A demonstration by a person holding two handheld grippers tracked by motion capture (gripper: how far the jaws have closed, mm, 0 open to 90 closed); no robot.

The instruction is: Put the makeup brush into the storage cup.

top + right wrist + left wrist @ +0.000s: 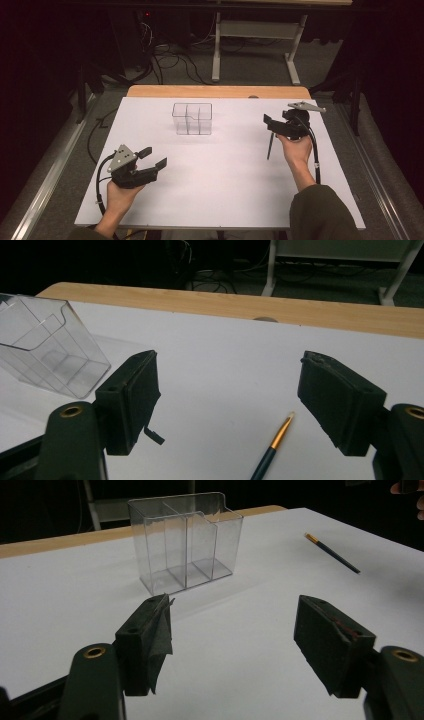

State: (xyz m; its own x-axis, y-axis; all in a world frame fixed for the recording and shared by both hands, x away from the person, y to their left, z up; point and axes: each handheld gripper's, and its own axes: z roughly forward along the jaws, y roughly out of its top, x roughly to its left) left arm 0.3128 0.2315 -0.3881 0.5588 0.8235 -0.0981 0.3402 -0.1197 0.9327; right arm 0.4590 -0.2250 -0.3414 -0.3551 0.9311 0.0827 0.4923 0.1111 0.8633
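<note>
A clear plastic organiser (192,119) with several compartments stands upright and empty at the back middle of the white sheet (220,170). A dark pencil with a gold end (270,146) lies flat on the sheet to the right. My right gripper (270,125) hovers open just above the pencil's far end, which lies between and below its jaws in the right gripper view, pencil (272,450). My left gripper (155,156) is open at the front left, empty, pointing toward the organiser (185,545). The pencil (332,553) lies far right in that view.
The sheet covers a wooden table whose bare edge (215,91) shows at the back. Beyond it stand white table legs (216,50) and tangled cables (170,62) on the floor. A metal rail (50,170) runs along the left side.
</note>
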